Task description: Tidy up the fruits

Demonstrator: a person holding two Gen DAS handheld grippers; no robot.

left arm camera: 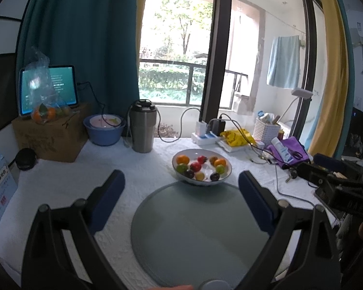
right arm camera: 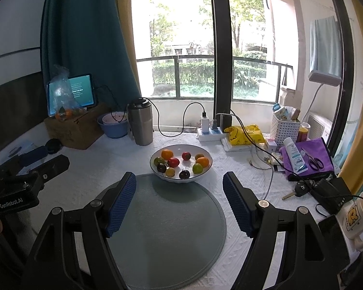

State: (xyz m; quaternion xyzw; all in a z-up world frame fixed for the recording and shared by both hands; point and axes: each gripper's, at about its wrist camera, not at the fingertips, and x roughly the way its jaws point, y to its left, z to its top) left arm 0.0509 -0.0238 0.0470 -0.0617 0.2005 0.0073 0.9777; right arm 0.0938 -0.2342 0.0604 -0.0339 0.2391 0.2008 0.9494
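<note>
Currently — left tongs (left arm camera: 181,183) spread | right tongs (right arm camera: 179,184) spread | fruit bowl (right arm camera: 207,155) untouched

Daylight is pouring through the window (right arm camera: 193,48), overexposing it; fisheye bending is curving edges, and corners are darkening.

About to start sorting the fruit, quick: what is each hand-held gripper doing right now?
Left hand-held gripper: open, holding nothing.
Right hand-held gripper: open, holding nothing.
</note>
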